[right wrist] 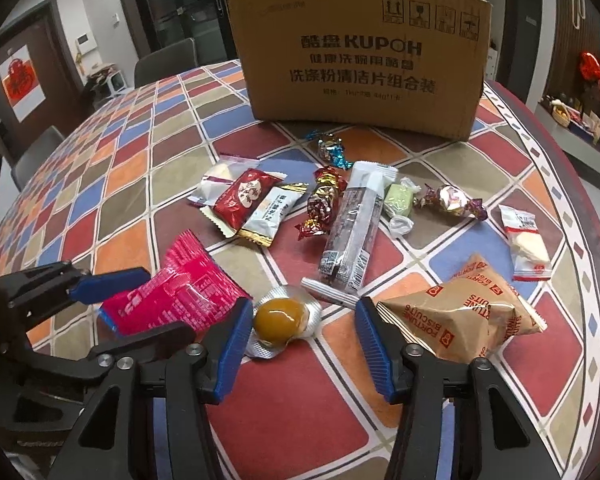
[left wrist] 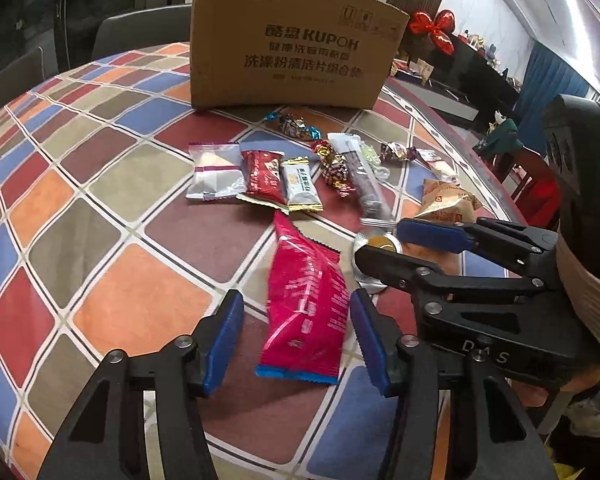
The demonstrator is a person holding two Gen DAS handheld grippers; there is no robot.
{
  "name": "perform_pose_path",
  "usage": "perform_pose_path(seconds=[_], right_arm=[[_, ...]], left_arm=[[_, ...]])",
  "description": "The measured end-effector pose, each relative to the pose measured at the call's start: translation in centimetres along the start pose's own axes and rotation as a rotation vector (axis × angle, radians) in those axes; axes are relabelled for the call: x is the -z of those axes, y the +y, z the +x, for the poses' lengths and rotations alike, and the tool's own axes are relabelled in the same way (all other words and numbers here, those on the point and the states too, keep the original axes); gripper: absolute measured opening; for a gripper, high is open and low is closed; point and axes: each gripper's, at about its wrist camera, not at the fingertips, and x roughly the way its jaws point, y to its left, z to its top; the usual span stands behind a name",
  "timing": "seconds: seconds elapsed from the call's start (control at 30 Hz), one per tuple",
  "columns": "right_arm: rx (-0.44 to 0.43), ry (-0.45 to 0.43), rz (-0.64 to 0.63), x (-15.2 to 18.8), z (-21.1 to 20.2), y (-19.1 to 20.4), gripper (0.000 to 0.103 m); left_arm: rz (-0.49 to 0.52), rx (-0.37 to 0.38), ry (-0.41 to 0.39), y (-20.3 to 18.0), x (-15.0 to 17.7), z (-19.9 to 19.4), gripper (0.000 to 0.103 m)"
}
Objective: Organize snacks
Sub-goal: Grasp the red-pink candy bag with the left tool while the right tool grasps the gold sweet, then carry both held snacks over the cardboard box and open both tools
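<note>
Checked multicolour tablecloth covers surface (left wrist: pixel 100 208). Brown cardboard box (left wrist: pixel 292 52) stands at far edge, wrapped snacks scattered before it. Left tongs (left wrist: pixel 296 340) partly open, straddling pink foil snack packet (left wrist: pixel 304 304), pads not pressing it. Right tongs (right wrist: pixel 300 344) partly open around silver blister with yellow disc (right wrist: pixel 280 320), no contact seen. Tan biscuit bag (right wrist: pixel 460 316) just beside right tongs.
</note>
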Motion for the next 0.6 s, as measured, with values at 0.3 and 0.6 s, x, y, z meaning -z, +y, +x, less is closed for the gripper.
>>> perform_pose_path(seconds=[0.3,0.6], right_arm=[[-0.028,0.002,-0.035,0.1,-0.3,0.8,0.036],[0.006,-0.079,-0.085,0.1,-3.3,1.8,0.036]], left_arm=[[-0.012,-0.016,-0.017,0.0,0.1,-0.6,0.044],[-0.009,-0.06,-0.121,-0.7,-0.7,-4.4,0.044]])
